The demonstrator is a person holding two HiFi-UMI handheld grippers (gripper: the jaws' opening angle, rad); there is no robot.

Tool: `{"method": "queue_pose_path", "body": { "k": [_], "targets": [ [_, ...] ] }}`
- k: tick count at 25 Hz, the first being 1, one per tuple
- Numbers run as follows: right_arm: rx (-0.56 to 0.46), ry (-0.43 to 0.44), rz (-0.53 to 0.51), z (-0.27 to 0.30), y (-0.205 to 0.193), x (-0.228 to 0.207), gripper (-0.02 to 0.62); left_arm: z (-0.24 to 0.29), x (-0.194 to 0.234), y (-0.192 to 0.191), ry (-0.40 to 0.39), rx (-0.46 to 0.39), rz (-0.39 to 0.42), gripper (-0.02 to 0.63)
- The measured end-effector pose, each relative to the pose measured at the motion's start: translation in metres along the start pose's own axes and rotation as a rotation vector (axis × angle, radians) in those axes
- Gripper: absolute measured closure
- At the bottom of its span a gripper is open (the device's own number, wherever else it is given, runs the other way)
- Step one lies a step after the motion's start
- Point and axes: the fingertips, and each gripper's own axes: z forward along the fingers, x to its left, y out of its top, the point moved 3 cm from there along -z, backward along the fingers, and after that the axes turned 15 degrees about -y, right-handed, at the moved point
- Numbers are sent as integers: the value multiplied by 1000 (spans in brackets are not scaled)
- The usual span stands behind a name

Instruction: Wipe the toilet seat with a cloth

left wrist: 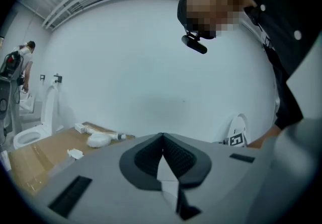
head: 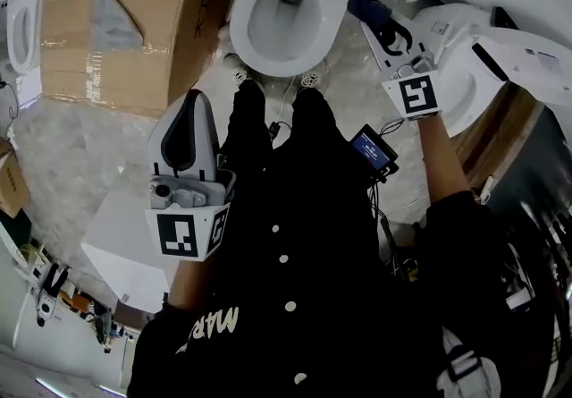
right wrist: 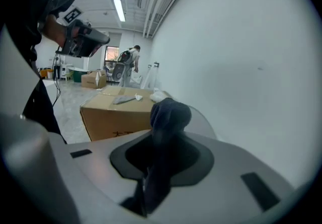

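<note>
In the head view a white toilet with its seat (head: 243, 29) down and lid raised stands at the top centre, just past the person's feet. My right gripper (head: 382, 28) is to the right of the bowl, apart from it, shut on a dark blue cloth (head: 366, 4). In the right gripper view the cloth (right wrist: 170, 113) bunches up out of the jaws of the right gripper (right wrist: 161, 140). My left gripper (head: 191, 103) is held low at the left, near the person's hip, shut and empty. In its own view the left gripper (left wrist: 162, 141) faces a bare white wall.
A large cardboard box (head: 116, 21) with scraps on top stands left of the toilet. A second toilet (head: 478, 74) is at the right and a third (head: 22, 25) at the far left. A small screen device (head: 371, 148) with cables hangs by the person's leg. A white box (head: 121, 249) lies at the lower left.
</note>
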Motion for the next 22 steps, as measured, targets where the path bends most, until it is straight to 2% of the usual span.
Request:
{"method": "queue_pose_path", "body": {
  "k": [7,13,22],
  "targets": [
    [67,83,-161,57,-53,56,508,12,24,-31,-22,39,-34,600],
    [126,81,-286,105,-93,80,509,15,40,-60,-32,77,-53,600],
    [185,190,-603,175,-171,118,509,23,60,-109,-23,98,-120,600]
  ]
}}
